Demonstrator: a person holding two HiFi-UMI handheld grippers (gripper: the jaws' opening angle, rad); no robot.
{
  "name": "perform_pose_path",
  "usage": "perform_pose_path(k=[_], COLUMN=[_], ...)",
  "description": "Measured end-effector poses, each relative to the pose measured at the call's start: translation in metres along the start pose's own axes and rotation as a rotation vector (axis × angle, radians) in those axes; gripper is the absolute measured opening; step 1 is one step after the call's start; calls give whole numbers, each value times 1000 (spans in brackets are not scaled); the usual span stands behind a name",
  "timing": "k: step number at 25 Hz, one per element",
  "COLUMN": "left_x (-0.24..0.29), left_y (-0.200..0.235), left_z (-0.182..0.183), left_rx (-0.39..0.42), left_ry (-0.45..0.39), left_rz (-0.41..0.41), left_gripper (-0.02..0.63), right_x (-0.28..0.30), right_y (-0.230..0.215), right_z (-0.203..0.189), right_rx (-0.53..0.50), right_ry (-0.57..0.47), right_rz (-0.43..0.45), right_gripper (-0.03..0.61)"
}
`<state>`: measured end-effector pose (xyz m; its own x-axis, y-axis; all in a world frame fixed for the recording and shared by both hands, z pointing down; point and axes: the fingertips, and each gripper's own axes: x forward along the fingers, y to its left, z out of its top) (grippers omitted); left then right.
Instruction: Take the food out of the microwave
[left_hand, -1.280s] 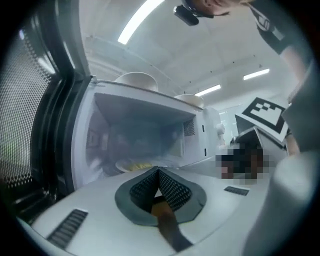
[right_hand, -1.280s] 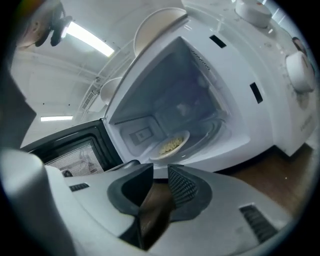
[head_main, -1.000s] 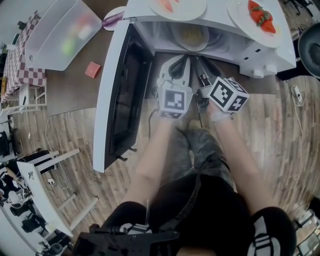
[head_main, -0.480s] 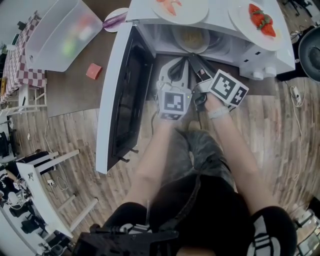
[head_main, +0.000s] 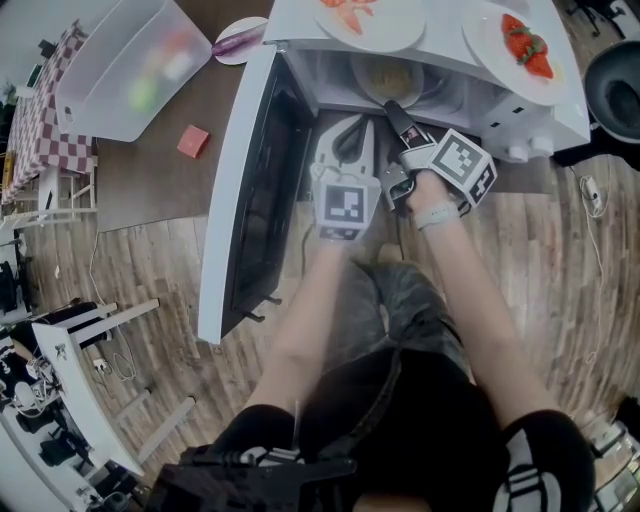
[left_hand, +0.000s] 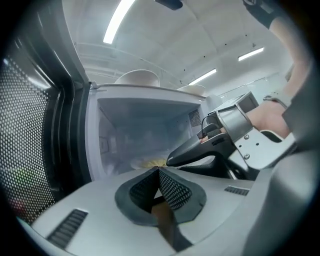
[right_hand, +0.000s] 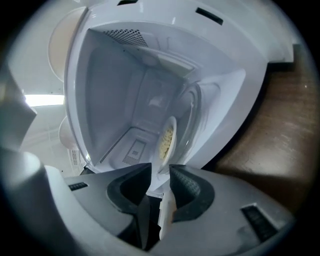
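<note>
While standing open with door (head_main: 250, 190) swung fully left, gives the microwave (head_main: 520, 120) cavity a clear mouth for both forearms. Reaches in with right gripper (head_main: 392, 108), rolled on edge: jaws just opened wide, straddling near rim of plate (head_main: 364, 88) of yellow food (head_main: 385, 72) on the cavity floor, not clamping. Holds left gripper (head_main: 350, 135) at the mouth just beside, roughly level, clamped shut, empty.

Person with two handheld grippers
Pale grey shells and black meshed pads are seen on the left gripper (head_main: 352, 125) and right gripper (head_main: 391, 104); a black-and-white marker cube (head_main: 347, 205) is mounted on each, and a white wristband (head_main: 437, 215) and dark clothing (head_main: 420, 420) are worn.
</note>
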<state>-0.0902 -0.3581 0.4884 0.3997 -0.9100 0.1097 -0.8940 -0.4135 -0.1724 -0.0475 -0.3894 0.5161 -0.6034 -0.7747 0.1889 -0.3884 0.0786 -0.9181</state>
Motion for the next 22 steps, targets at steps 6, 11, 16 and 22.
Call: perform_pose_path(k=[6, 11, 16, 22], left_x=[-4, -6, -6, -7], left_y=[-4, -8, -9, -7], left_z=[-1, -2, -2, -3], left_rx=[-13, -16, -14, -27], left_ry=[5, 5, 13, 17], left_rz=[-10, -15, -16, -6], left_gripper=[0, 0, 0, 0], right_x=[1, 4, 3, 2], right_y=[0, -5, -7, -7], right_z=[1, 1, 0, 4], right_rx=[147, 225, 242, 256], right_ry=[-6, 0, -13, -25], right_rz=[23, 10, 14, 26], right_gripper=[120, 102, 55, 23])
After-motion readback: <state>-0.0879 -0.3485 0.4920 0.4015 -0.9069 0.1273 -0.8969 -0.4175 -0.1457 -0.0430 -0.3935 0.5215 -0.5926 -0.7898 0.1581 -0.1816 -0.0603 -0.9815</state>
